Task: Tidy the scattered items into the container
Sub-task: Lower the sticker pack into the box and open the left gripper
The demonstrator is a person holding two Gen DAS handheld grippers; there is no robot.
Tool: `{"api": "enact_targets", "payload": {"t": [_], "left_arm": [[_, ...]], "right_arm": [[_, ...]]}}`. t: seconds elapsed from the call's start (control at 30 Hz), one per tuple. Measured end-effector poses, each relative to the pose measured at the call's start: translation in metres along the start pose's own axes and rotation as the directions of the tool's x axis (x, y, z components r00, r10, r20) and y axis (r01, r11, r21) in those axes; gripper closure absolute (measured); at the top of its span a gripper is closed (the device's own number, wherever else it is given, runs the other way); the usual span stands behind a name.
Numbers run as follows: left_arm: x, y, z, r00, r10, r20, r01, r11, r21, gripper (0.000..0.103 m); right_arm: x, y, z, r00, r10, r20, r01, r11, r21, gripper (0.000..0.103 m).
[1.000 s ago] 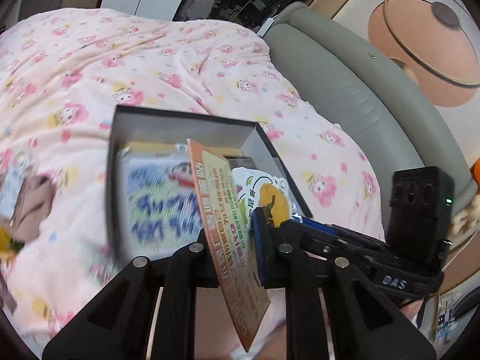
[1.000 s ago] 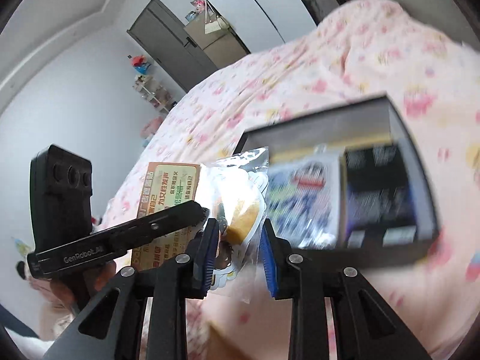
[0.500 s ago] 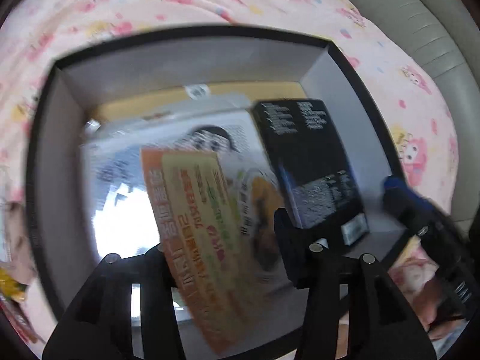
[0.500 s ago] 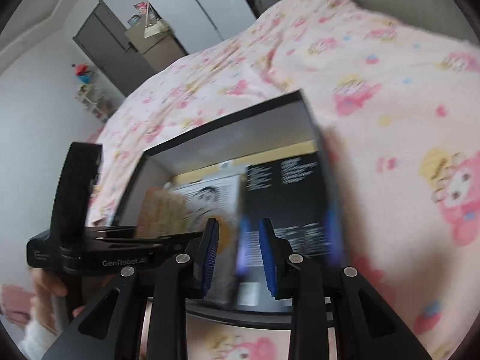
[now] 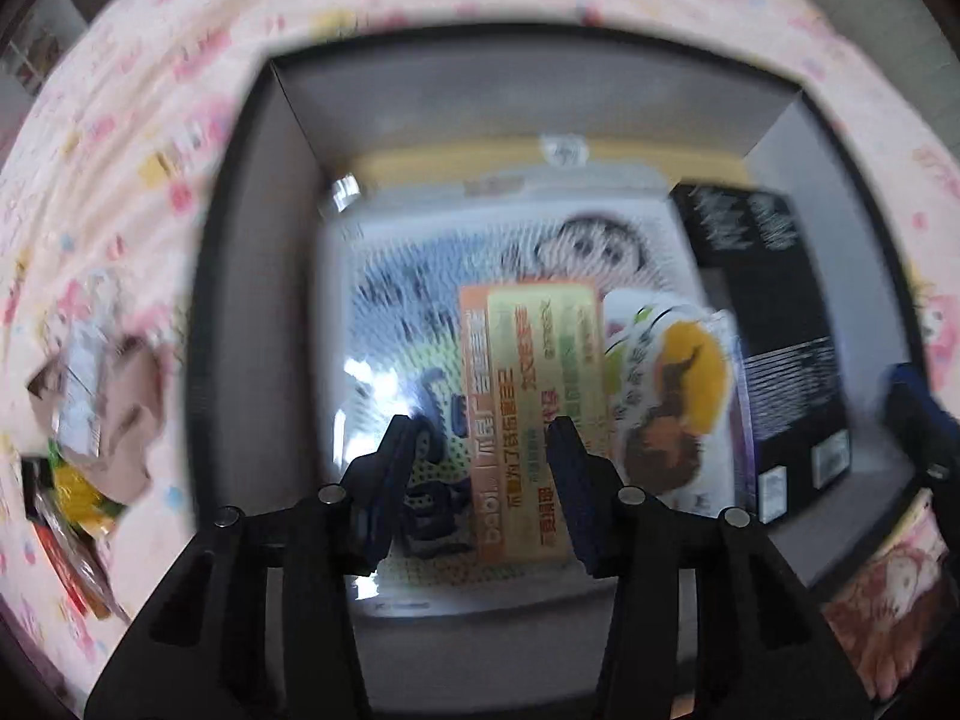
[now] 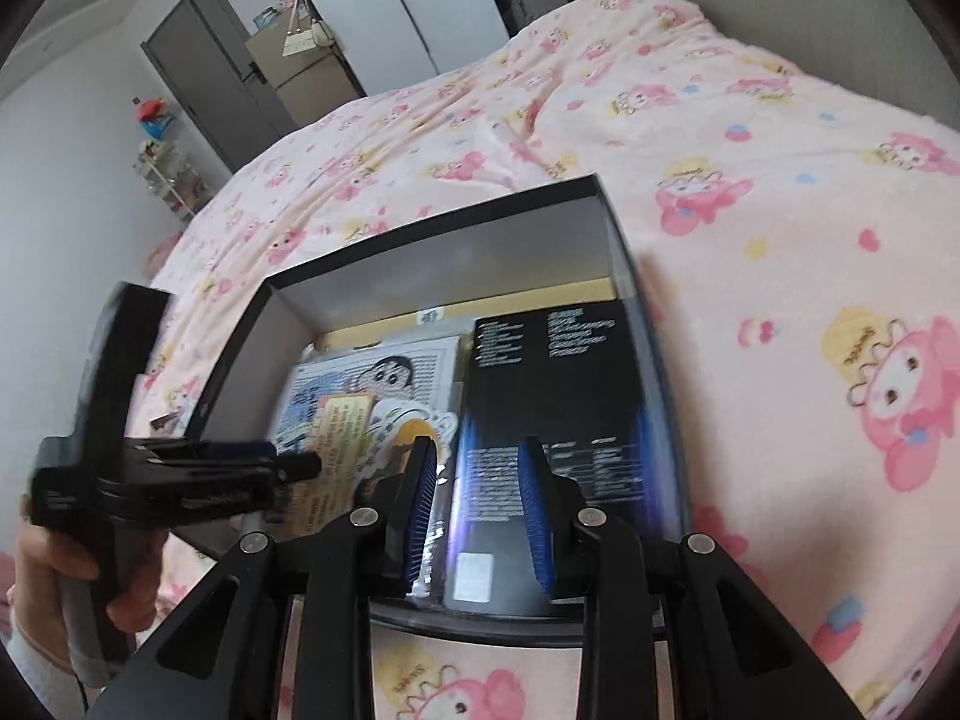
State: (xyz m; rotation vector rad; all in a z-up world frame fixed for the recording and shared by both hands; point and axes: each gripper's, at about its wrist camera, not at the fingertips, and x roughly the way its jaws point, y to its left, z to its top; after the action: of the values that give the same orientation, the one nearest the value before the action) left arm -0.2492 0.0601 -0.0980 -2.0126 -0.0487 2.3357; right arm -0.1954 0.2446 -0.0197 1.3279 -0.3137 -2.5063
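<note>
A black open box (image 5: 540, 42) (image 6: 450, 222) with grey inner walls sits on the pink blanket. Inside lie a cartoon-printed pack (image 5: 420, 300) (image 6: 372, 372), a black carton (image 5: 774, 330) (image 6: 552, 372), an orange card (image 5: 528, 396) (image 6: 342, 420) and a clear snack packet (image 5: 678, 384) (image 6: 390, 414). My left gripper (image 5: 483, 426) (image 6: 288, 462) points straight down over the card. Its jaws are opening, and the card lies flat beneath them, untouched. My right gripper (image 6: 477, 447) hangs over the carton near the box's right wall, open, with nothing between its fingers.
Several loose wrappers and packets (image 5: 90, 420) lie on the blanket (image 6: 750, 150) left of the box. A grey padded headboard (image 6: 810, 0) edges the bed. A person's hand (image 6: 36, 552) holds the left gripper's handle. A dark door (image 6: 210, 78) stands far behind.
My left gripper swung down over the box and let go of the orange card, which now lies flat inside. The snack packet that was between my right fingers now rests in the box.
</note>
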Motion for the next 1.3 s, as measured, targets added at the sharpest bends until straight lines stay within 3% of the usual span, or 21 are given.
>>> {"api": "enact_targets", "payload": {"t": [0.07, 0.2, 0.33, 0.4, 0.43, 0.5, 0.73, 0.8, 0.83, 0.93, 1.0, 1.1, 1.2, 1.3], "left_arm": [[0.003, -0.002, 0.003, 1.0, -0.019, -0.004, 0.019, 1.0, -0.013, 0.05], [0.002, -0.022, 0.003, 0.982, -0.185, -0.036, 0.186, 0.982, 0.025, 0.05], [-0.008, -0.032, -0.004, 0.964, -0.267, 0.01, 0.265, 0.961, 0.075, 0.06], [-0.009, -0.023, -0.003, 0.97, -0.239, 0.046, 0.238, 0.971, 0.024, 0.06], [-0.004, -0.019, -0.001, 0.984, -0.176, 0.038, 0.177, 0.984, -0.008, 0.06], [0.004, -0.019, 0.002, 0.989, -0.149, 0.013, 0.15, 0.989, -0.017, 0.06], [0.012, -0.057, 0.004, 0.972, -0.235, -0.027, 0.236, 0.971, 0.045, 0.06], [0.013, -0.07, 0.004, 0.95, -0.307, -0.052, 0.31, 0.948, 0.068, 0.06], [0.013, -0.074, 0.003, 0.937, -0.344, -0.058, 0.348, 0.935, 0.072, 0.055], [0.012, -0.073, -0.001, 0.949, -0.315, -0.004, 0.315, 0.947, 0.057, 0.057], [0.017, -0.071, -0.003, 0.942, -0.336, -0.013, 0.336, 0.941, 0.029, 0.057], [0.016, -0.075, -0.008, 0.946, -0.325, -0.009, 0.324, 0.943, 0.07, 0.057], [0.01, -0.073, -0.016, 0.939, -0.343, 0.009, 0.342, 0.937, 0.069, 0.057], [-0.005, -0.074, -0.029, 0.951, -0.3, 0.077, 0.293, 0.951, 0.095, 0.049]], "right_arm": [[-0.002, -0.002, 0.0, 1.0, -0.027, 0.013, 0.027, 1.0, -0.002, 0.078], [-0.003, -0.009, 0.003, 0.997, -0.076, 0.01, 0.076, 0.997, 0.014, 0.078], [-0.009, -0.016, 0.007, 0.995, -0.093, 0.033, 0.092, 0.995, 0.033, 0.078], [-0.016, -0.02, 0.008, 0.993, -0.099, 0.059, 0.097, 0.995, 0.04, 0.078], [-0.018, -0.021, 0.008, 0.992, -0.105, 0.068, 0.102, 0.994, 0.044, 0.078], [-0.022, -0.024, 0.01, 0.988, -0.13, 0.085, 0.126, 0.99, 0.057, 0.077], [-0.017, -0.031, 0.014, 0.984, -0.164, 0.064, 0.16, 0.985, 0.061, 0.077], [-0.019, -0.039, 0.016, 0.986, -0.157, 0.061, 0.151, 0.984, 0.09, 0.077], [-0.019, -0.042, 0.016, 0.985, -0.159, 0.064, 0.152, 0.983, 0.099, 0.077], [-0.025, -0.049, 0.018, 0.981, -0.177, 0.08, 0.167, 0.978, 0.122, 0.077], [-0.023, -0.051, 0.018, 0.978, -0.197, 0.07, 0.187, 0.975, 0.121, 0.077], [-0.011, -0.052, 0.017, 0.982, -0.186, 0.026, 0.182, 0.977, 0.11, 0.077], [-0.004, -0.049, 0.014, 0.981, -0.192, -0.002, 0.192, 0.977, 0.089, 0.077], [-0.009, -0.045, 0.013, 0.976, -0.217, 0.017, 0.216, 0.973, 0.076, 0.077]]}}
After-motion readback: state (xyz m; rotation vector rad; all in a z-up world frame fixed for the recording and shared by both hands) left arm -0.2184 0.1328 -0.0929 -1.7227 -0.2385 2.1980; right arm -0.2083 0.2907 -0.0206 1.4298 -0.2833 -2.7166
